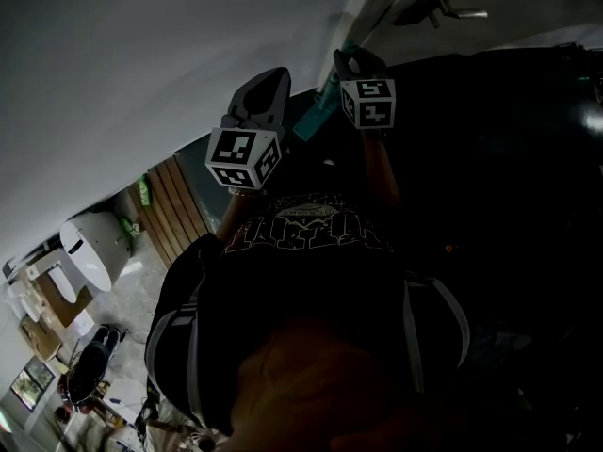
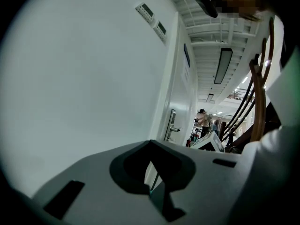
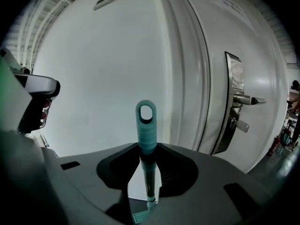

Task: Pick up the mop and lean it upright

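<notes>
ok, right gripper (image 3: 146,150) is clamped on the teal plastic mop handle with a hanging loop (image 3: 146,125), just under the loop. pole stands upright by the plain white wall (image 3: 93,78). left gripper (image 2: 151,165) is closed and empty at 9 o'clock. probably light and stiff, but the smooth grip may slip. metal door lever (image 3: 246,100) crowds 3 o'clock; free wall at 9.

The mop handle (image 3: 146,125) stands upright between the jaws of the right hand-held gripper (image 1: 356,61), its top end above them and in front of the wall (image 3: 103,78). To the right of the handle is a door (image 3: 253,46), with its door handle (image 3: 246,100) further right. The left hand-held gripper (image 1: 271,81) is just left of the mop handle, not touching it.
</notes>
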### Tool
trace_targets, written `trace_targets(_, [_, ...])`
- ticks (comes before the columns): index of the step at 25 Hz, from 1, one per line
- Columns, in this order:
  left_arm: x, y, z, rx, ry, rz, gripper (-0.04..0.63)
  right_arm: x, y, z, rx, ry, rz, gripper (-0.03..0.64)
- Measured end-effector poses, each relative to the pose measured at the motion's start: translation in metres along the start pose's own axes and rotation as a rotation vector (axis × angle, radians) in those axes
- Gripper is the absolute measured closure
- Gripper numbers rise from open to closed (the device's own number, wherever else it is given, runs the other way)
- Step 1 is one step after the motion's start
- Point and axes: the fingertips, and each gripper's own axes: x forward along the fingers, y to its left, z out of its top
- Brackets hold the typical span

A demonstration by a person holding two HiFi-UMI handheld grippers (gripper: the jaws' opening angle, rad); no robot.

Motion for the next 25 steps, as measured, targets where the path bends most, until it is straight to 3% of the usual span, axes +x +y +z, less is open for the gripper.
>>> trace_targets(16, [-0.023, -0.059, -0.013, 0.01, -0.017, 0.009, 0.549, -0.074, -0.001, -0.032, -0.008, -0.005, 0.026, 0.495])
trace_targets(25, [-0.043, -0.093, -0.019, 0.024, -0.039, 0.033, 0.549, -0.126, -0.005, -0.007, -0.023, -0.118, 0.073, 0.495])
